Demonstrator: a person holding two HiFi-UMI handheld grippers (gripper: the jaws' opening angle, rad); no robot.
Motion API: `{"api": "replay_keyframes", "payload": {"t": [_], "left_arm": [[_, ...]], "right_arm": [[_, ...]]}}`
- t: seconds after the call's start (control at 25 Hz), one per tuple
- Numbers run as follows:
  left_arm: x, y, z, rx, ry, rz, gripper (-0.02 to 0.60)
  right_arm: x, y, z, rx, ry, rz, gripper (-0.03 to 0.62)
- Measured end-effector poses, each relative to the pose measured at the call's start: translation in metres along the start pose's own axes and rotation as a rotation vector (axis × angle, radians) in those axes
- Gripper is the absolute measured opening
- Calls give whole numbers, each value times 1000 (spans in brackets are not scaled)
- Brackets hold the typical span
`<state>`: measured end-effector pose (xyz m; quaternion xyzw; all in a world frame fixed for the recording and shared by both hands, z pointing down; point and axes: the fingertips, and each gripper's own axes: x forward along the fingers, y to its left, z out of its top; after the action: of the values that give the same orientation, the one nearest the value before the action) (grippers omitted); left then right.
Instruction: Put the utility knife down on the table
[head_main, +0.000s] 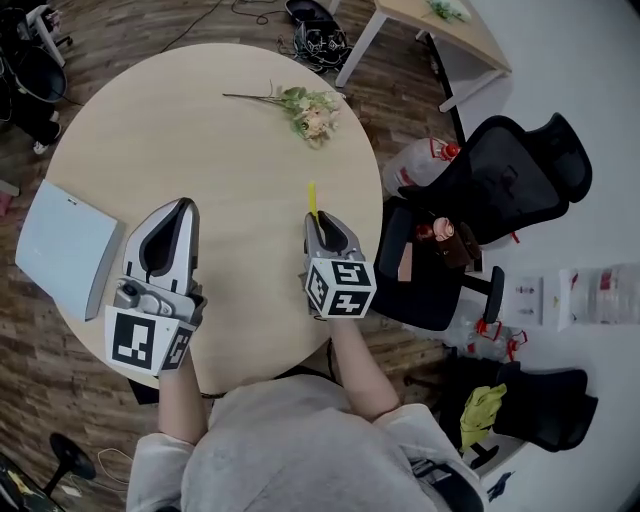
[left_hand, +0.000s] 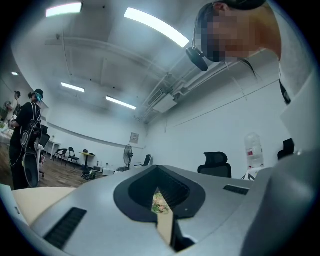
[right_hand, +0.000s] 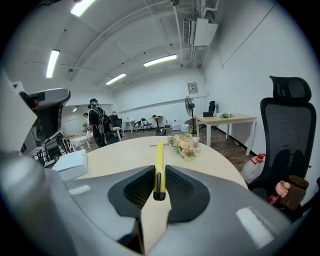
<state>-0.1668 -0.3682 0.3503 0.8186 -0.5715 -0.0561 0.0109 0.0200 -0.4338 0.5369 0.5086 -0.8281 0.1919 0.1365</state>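
A slim yellow utility knife (head_main: 312, 196) sticks out forward from my right gripper (head_main: 318, 220), which is shut on its rear end over the right half of the round wooden table (head_main: 200, 130). In the right gripper view the knife (right_hand: 159, 162) stands on edge between the dark pads and points across the table (right_hand: 120, 157) toward the flowers (right_hand: 184, 145). I cannot tell whether the knife touches the tabletop. My left gripper (head_main: 184, 207) rests near the table's front left and looks shut with nothing in it (left_hand: 163, 199).
A flower sprig (head_main: 305, 108) lies at the table's far side. A white flat box (head_main: 62, 247) sits on the left edge. Black office chairs (head_main: 510, 175) with clutter stand close to the right. A person (right_hand: 100, 127) stands far off.
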Motion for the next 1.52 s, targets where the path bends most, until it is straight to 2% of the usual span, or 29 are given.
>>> {"api": "replay_keyframes", "payload": {"t": [0.36,0.6,1.52], "left_arm": [[-2,19,-21,-29,35,45,6],[-2,29,-30,-46,50,68,6],[-4,55,-55,-77,87,122,6]], "right_arm": [[39,0,-52,-7,158,10,75],[60,-5,-79,-64,250,-5,75],[91,-9,-115,-111,382,-25,75]]}}
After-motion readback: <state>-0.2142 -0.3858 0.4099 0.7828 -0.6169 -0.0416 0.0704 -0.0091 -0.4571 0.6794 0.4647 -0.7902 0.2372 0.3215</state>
